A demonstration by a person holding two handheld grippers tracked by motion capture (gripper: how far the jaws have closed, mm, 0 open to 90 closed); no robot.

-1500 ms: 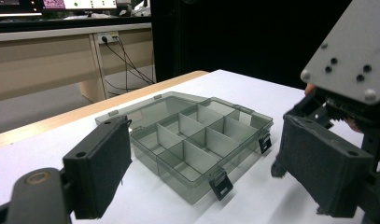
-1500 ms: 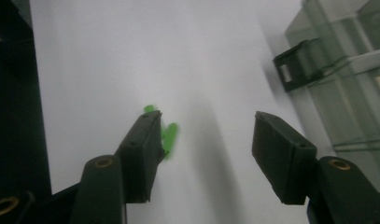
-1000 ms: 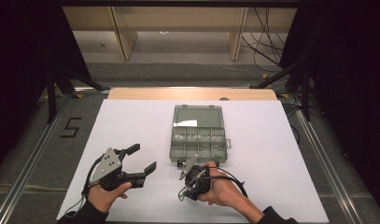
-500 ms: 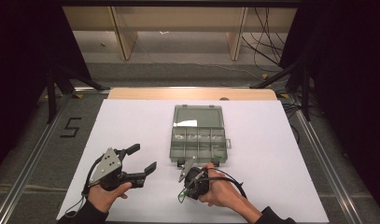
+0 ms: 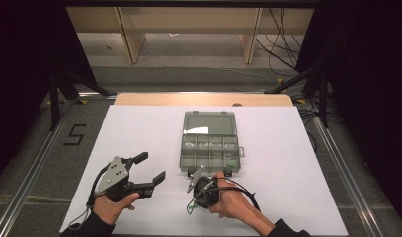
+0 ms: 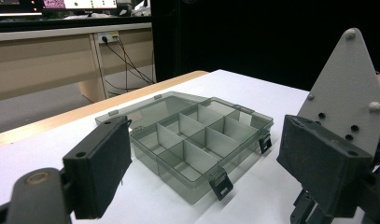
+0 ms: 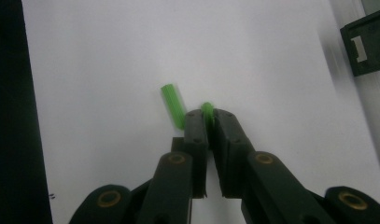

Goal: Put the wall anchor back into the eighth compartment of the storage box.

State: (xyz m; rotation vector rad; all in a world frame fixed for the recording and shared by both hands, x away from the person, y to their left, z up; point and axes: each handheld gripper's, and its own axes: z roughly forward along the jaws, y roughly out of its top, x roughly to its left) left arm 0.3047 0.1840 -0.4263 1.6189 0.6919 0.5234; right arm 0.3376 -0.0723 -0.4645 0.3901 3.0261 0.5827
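Note:
A smoky clear compartment box [image 5: 209, 146] lies open mid-table, its lid flat behind it and its divided cells [image 6: 192, 140] looking bare. My right gripper [image 5: 192, 204] points down at the white table just in front of the box. In the right gripper view it [image 7: 208, 115] is shut on a small green peg [image 7: 207, 110]. A second green peg [image 7: 173, 105] lies on the sheet, touching the left jaw's tip. My left gripper [image 5: 150, 168] hovers to the left of the box, open and holding nothing, with its pads [image 6: 101, 168] framing the box.
The box's black latches [image 6: 220, 184] hang off its front wall, and one latch [image 7: 365, 44] is close to my right gripper. The grey plate [image 6: 341, 93] of the right gripper stands near my left gripper's right jaw. The white sheet [image 5: 139, 133] ends near both hands.

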